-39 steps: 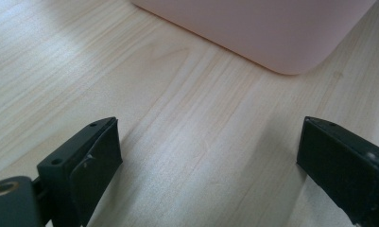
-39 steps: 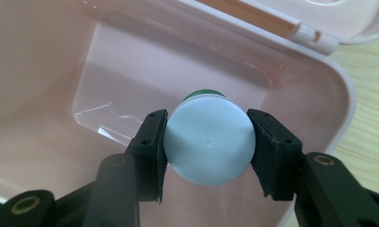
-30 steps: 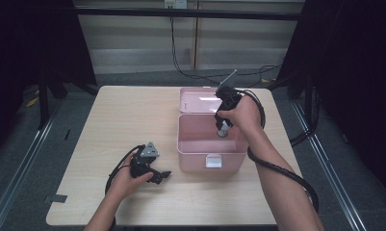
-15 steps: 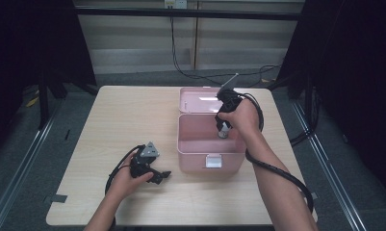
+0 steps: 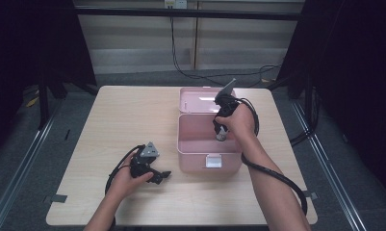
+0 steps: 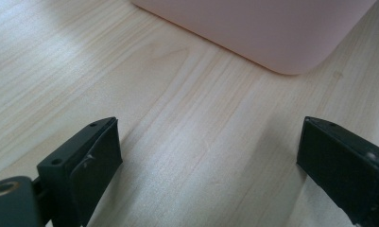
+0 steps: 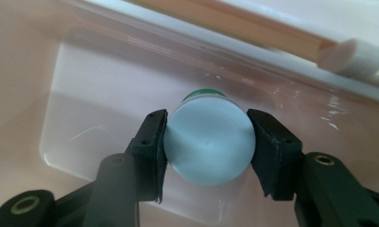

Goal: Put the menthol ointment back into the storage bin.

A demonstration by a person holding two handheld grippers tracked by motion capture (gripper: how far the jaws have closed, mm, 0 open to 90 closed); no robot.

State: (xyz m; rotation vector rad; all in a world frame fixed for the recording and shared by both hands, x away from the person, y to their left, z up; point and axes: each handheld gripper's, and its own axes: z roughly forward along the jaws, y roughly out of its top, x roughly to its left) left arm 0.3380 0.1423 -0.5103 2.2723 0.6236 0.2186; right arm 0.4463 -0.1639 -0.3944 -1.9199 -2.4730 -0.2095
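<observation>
A pink box (image 5: pixel 190 149) stands open in the middle of the table, its lid (image 5: pixel 195 98) laid back behind it. My right gripper (image 7: pixel 207 142) points down into the box (image 7: pixel 83 75) and is shut on a round pale-blue cap (image 7: pixel 208 142) of a small container with a green band beneath. In the high view the right gripper (image 5: pixel 221 132) hangs inside the box near its right wall. My left gripper (image 5: pixel 154 174) rests on the table left of the box, held by a hand. Its jaws stand wide open over bare wood, the box's corner (image 6: pixel 272 33) ahead.
The light wooden table (image 5: pixel 109 120) has free room at its left and back. A white latch (image 5: pixel 212 161) sits on the box's front wall. Black cables trail from both grippers. Dark floor and metal rails surround the table.
My right gripper has shifted slightly toward the back of the box with the container in it. The left gripper has stayed where it was.
</observation>
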